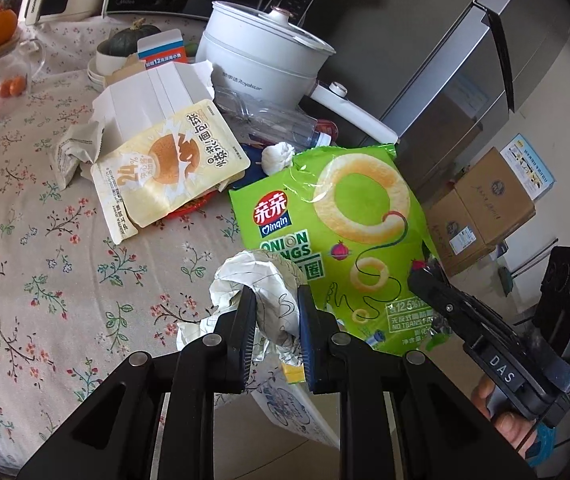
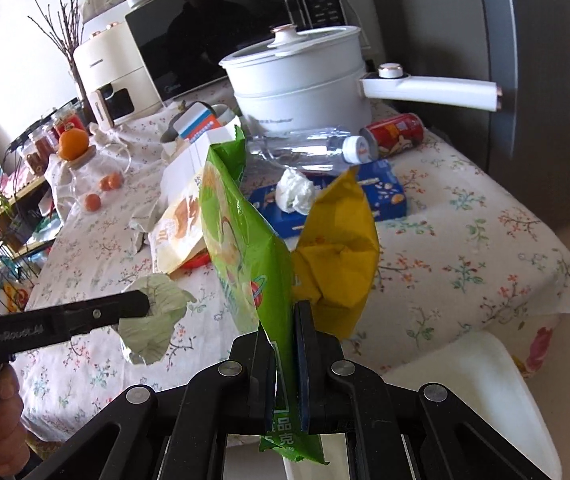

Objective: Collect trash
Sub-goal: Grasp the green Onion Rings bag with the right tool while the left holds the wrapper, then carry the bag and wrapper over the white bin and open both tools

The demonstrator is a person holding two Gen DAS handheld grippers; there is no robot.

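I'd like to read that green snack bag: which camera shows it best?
The left wrist view: the green snack bag faces the camera, with its onion-ring picture and lettering readable. The right wrist view shows the bag almost edge-on, pinched in the right gripper.

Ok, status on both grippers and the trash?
Left gripper shut on crumpled paper. Right gripper shut on green snack bag. Nothing blocking.

One pot [image 2: 305, 88]; one bottle [image 2: 305, 152]; one can [image 2: 395, 134]; three kumquats [image 2: 93, 202].
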